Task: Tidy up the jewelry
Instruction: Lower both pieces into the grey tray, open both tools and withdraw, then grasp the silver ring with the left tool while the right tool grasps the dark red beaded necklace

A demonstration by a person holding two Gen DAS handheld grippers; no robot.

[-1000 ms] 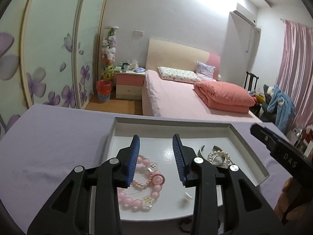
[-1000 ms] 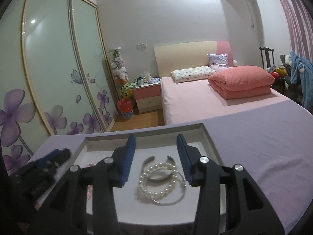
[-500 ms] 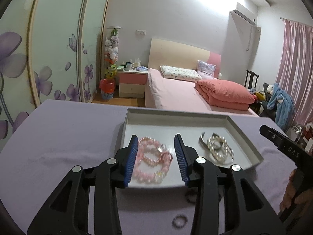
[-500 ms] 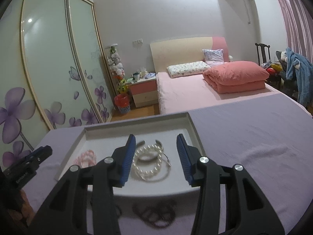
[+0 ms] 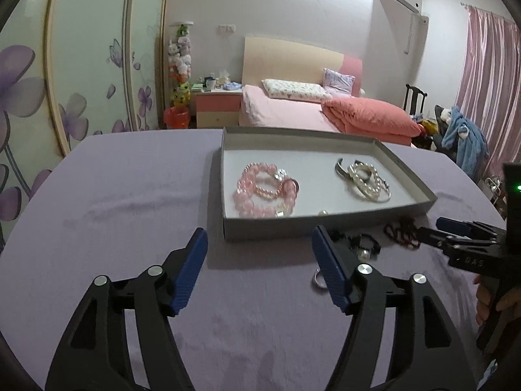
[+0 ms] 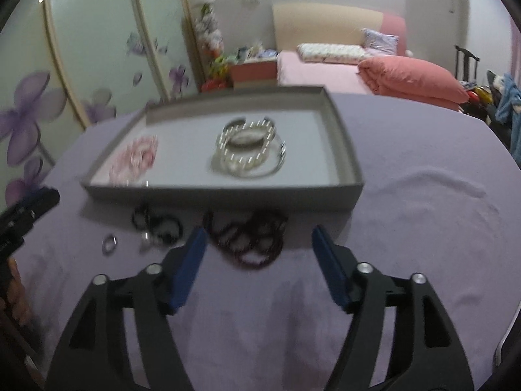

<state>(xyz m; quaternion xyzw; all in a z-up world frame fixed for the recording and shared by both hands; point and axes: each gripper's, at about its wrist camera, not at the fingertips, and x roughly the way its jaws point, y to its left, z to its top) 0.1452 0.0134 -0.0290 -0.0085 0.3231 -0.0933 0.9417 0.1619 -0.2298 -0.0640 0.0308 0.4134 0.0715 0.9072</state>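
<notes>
A grey tray (image 5: 325, 226) (image 6: 228, 195) sits on the purple table. It holds pink bead bracelets (image 5: 265, 194) (image 6: 135, 159) and pearl and silver bangles (image 5: 364, 181) (image 6: 249, 151). In front of the tray lie a dark red bead string (image 6: 250, 238) (image 5: 402, 233), a black piece with a pearl (image 6: 156, 224) (image 5: 363, 246) and a silver ring (image 6: 109, 244) (image 5: 317, 280). My left gripper (image 5: 259, 267) is open and empty, short of the tray. My right gripper (image 6: 259, 260) is open and empty, just behind the dark red string.
The purple cloth (image 5: 114, 202) covers the whole table. Behind it are a pink bed (image 5: 293, 110), a nightstand (image 5: 216, 107) and sliding wardrobe doors (image 5: 81, 65). The right gripper shows at the right edge of the left wrist view (image 5: 469, 244).
Both grippers have drawn back from over the tray and opened wider. The loose pieces in front of the tray have come into view.
</notes>
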